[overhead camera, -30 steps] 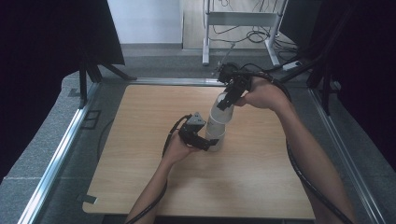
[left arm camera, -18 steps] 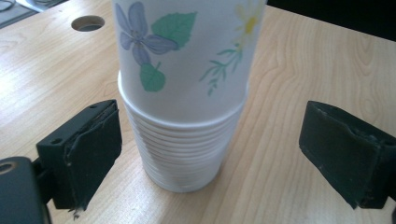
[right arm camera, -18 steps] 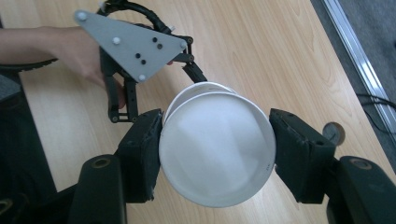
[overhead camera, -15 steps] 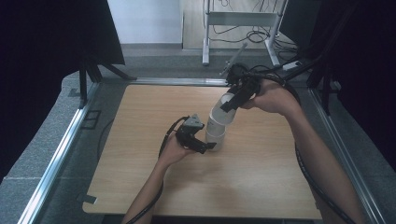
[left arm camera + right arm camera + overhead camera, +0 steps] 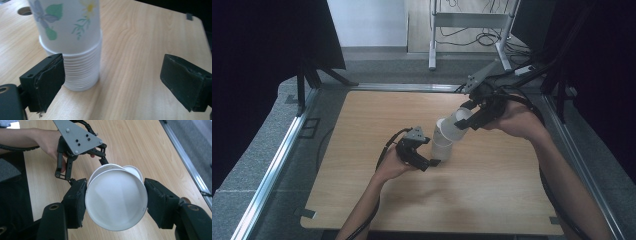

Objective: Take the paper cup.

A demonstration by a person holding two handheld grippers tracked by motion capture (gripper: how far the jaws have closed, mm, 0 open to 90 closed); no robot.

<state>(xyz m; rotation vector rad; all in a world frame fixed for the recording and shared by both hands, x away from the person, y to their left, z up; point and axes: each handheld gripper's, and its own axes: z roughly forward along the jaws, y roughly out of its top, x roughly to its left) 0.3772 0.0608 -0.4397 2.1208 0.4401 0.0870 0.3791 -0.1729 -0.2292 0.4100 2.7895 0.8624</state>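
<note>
A stack of white paper cups (image 5: 442, 149) stands on the wooden table (image 5: 362, 130). Its nested rims (image 5: 83, 72) carry a flower-printed cup (image 5: 67, 22). My right gripper (image 5: 468, 119) is shut on the top cup (image 5: 455, 123), which is tilted to the right above the stack. In the right gripper view its open mouth (image 5: 116, 202) sits between both pads, with the rims of other cups (image 5: 132, 171) behind. My left gripper (image 5: 428, 162) rests open at the stack's base. Its jaws (image 5: 112, 80) are wide apart, the left pad (image 5: 47, 80) close beside the stack.
A metal frame (image 5: 277, 160) borders the table on both sides. A stand with cables (image 5: 472, 20) is beyond the far edge. A small round hole (image 5: 24, 10) is in the tabletop behind the stack. The left gripper's grey plate (image 5: 77, 137) lies past the held cup.
My right gripper has moved right and a little down, tipping the top cup away from the stack. The left gripper has stayed at the stack's base.
</note>
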